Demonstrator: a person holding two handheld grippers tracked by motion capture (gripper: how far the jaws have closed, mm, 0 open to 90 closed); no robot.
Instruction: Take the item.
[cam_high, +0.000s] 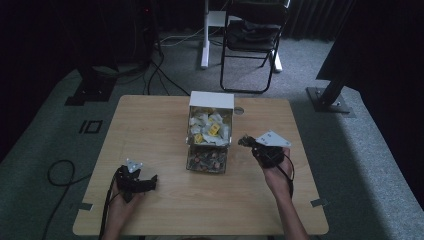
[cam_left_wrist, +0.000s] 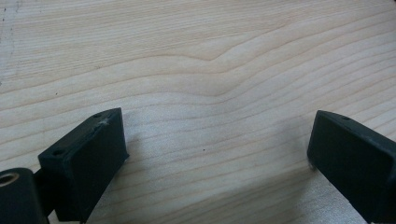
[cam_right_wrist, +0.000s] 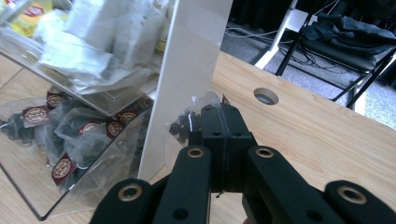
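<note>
Bench (cam_high: 150, 130) carries a two-tier clear box (cam_high: 210, 135) at 12 o'clock | your right tool (cam_right_wrist: 223, 122), pressed together, pinches a dark tea bag (cam_right_wrist: 187, 122) beside it, likely just picked | left tool (cam_left_wrist: 215, 154) rests spread, idle, at 8 o'clock.

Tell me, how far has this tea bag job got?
One clear tea bag with dark leaves is out of the clear two-tier plastic bin and pinched in the shut right gripper, beside the bin's white side wall. The left gripper waits open over the bare wooden table. Setting the bag somewhere appears left; many bags remain inside.
</note>
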